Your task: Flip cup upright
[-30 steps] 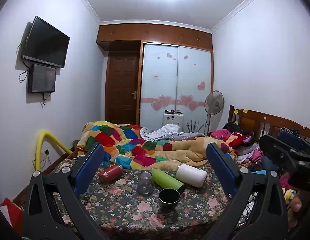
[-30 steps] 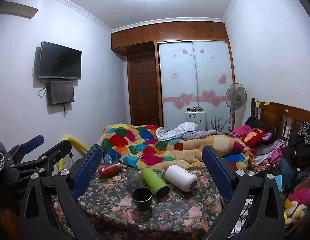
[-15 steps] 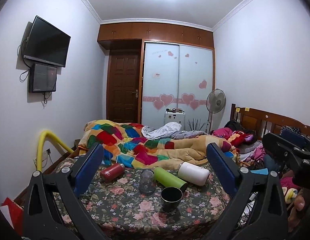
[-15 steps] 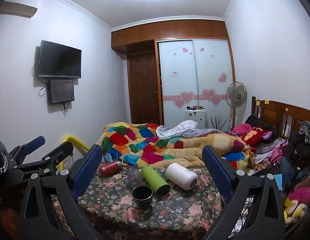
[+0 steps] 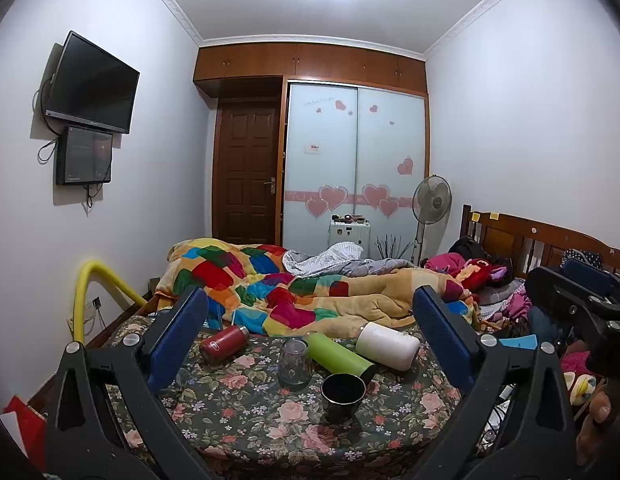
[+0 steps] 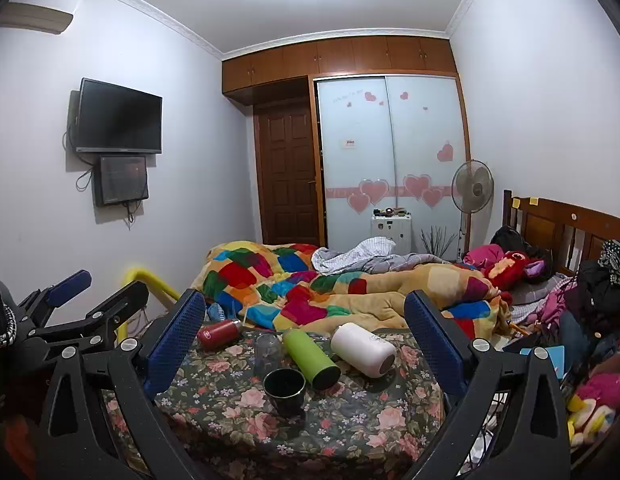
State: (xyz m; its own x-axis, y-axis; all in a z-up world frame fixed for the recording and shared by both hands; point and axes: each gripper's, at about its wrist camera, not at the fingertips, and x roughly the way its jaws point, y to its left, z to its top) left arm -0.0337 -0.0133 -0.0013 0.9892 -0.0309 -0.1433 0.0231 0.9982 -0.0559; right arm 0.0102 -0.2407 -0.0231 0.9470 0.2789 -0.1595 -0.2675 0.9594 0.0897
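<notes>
Two grippers held short of the desk (image 5: 246, 412): left gripper (image 5: 310, 296) and right gripper (image 6: 305, 298), jaws of each spread wide, nothing held (no contact with anything yet).

Five vessels counted on the floral cloth.
- Three bottles down on their sides: red bottle (image 5: 224, 343) at far left, green bottle (image 5: 337, 354) in the middle, white bottle (image 5: 387, 346) at right. Green and white touching or nearly so.
- One clear glass (image 5: 294, 364) standing just left of the green bottle, apparently mouth-down (hard to confirm through the glass).
- One black cup (image 5: 343, 399) nearest the cameras, mouth up, already upright.

Judged as target: the clear glass, mid-desk, between red bottle and green bottle. Step in hand: the approach, grasp not yet made.

To do it well:
- Come in low and level with one gripper, jaws across the glass wall at mid-height, not at the rim.
- Mind the green bottle just beside it (round, likely to roll if nudged).
- Keep clear of the black cup, close to the approach line.
- Close gently: glass probably slick, cloth soft underneath.
- Lift clear before turning the wrist half over, then set down flat and release only once settled.
- Hold the other gripper back, or ready to steady the green bottle.
</notes>
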